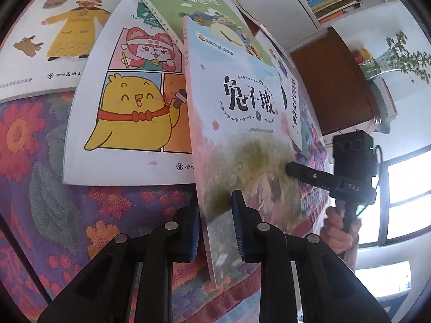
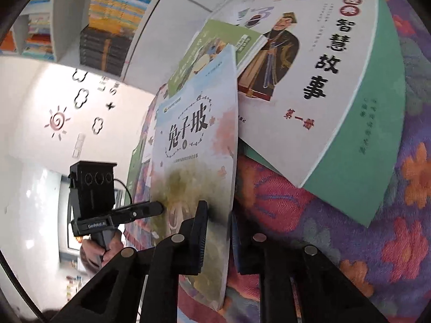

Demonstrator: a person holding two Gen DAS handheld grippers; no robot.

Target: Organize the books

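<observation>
A thin pale-blue and pink book with black title characters is held on edge above the flowered cloth; it also shows in the right wrist view. My left gripper is shut on its lower edge. My right gripper is shut on the same book from the other side, and its finger tip shows in the left wrist view. The left gripper shows in the right wrist view. Behind lie a green book, a comic-cover book with a yellow chick and a white book with a yellow robe figure.
A large white and teal book with a robed man lies on the flowered cloth to the right. White shelves with stacked books stand behind. A brown cabinet and a plant in a vase are further off.
</observation>
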